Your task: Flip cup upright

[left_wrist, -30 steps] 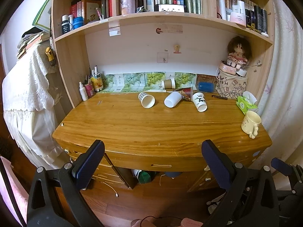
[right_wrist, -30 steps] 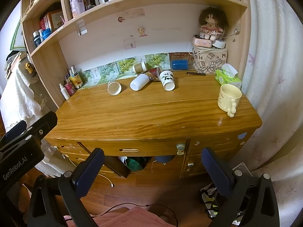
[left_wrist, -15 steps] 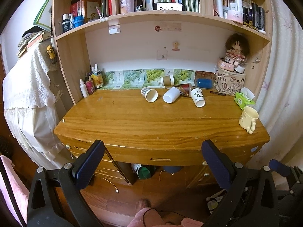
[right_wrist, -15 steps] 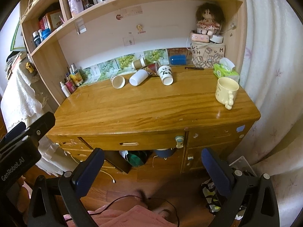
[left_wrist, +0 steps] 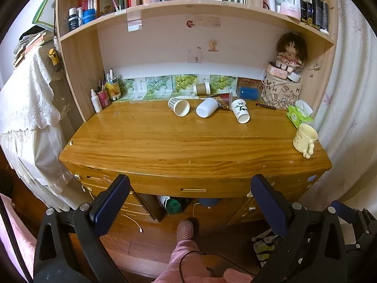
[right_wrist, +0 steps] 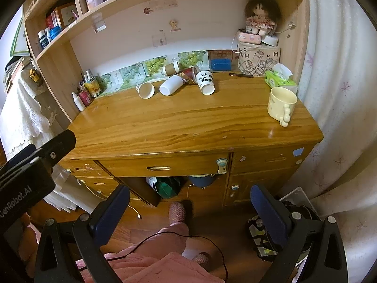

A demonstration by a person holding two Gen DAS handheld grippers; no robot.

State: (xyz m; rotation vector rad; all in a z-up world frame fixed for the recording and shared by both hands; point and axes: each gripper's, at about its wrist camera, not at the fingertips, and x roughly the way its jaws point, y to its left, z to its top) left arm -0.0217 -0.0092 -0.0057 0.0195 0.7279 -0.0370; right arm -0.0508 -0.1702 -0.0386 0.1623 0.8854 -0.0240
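Three paper cups lie on their sides at the back of the wooden desk (left_wrist: 188, 146): a patterned cup (left_wrist: 179, 106) with its mouth facing me, a plain white cup (left_wrist: 206, 107), and a panda-print cup (left_wrist: 240, 110). They also show in the right wrist view: the patterned cup (right_wrist: 146, 90), the white cup (right_wrist: 171, 85), the panda cup (right_wrist: 205, 82). A brown cup (left_wrist: 202, 88) lies behind them. My left gripper (left_wrist: 188, 195) and right gripper (right_wrist: 188, 202) are both open and empty, held well back from the desk's front edge.
A cream mug (left_wrist: 304, 139) stands upright at the desk's right edge. A green tissue pack (left_wrist: 298, 116), a printed box with a doll (left_wrist: 282, 92) and bottles (left_wrist: 103, 94) line the back. Drawers (right_wrist: 165, 165) are below. The left gripper's body (right_wrist: 26, 176) shows at left.
Both grippers have pulled back and away from the desk, so more floor and drawers show. The cups have not moved.
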